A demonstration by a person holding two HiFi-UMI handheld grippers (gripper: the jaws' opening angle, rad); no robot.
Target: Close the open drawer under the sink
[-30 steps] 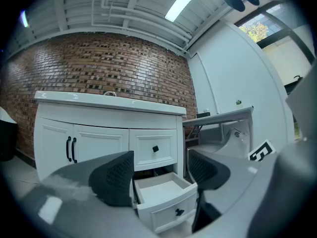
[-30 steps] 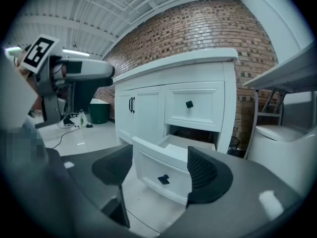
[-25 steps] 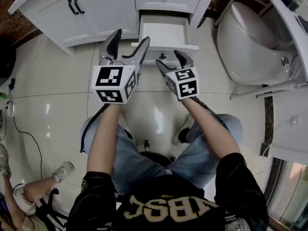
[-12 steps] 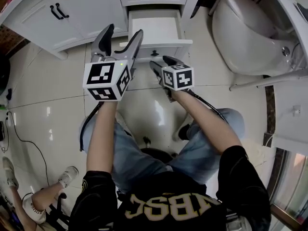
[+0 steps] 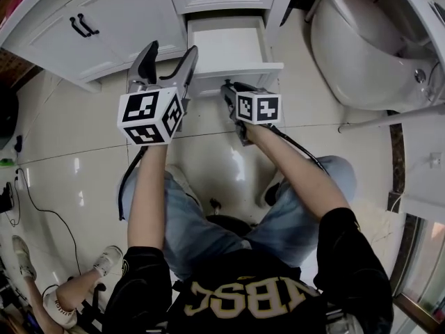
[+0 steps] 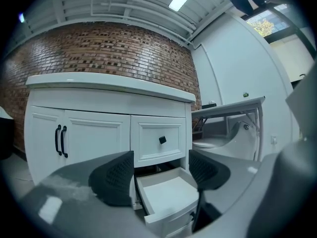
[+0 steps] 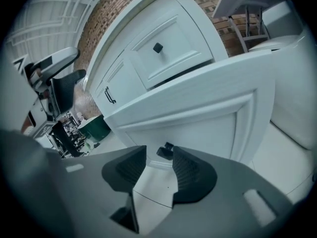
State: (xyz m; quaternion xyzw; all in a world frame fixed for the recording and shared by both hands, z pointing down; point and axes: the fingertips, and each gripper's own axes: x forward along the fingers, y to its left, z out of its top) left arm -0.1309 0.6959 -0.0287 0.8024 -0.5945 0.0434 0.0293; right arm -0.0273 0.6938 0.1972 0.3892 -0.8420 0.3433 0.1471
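The white drawer under the sink counter stands pulled out, empty inside, and shows from above in the left gripper view. Its front panel carries a small black knob. My right gripper is low in front of that panel, its jaws closing. In the right gripper view the knob sits just beyond the tips, and the pads do not press on it. My left gripper hangs open to the left of the drawer, with nothing between its fingers.
A closed upper drawer with a black knob sits above the open one. Cupboard doors with black handles are to the left. A toilet and a metal frame stand at the right. A second person is at the lower left.
The right gripper has rolled level and dropped toward the drawer front, and its jaws have narrowed. The left gripper has drifted a little to the left and stays open.
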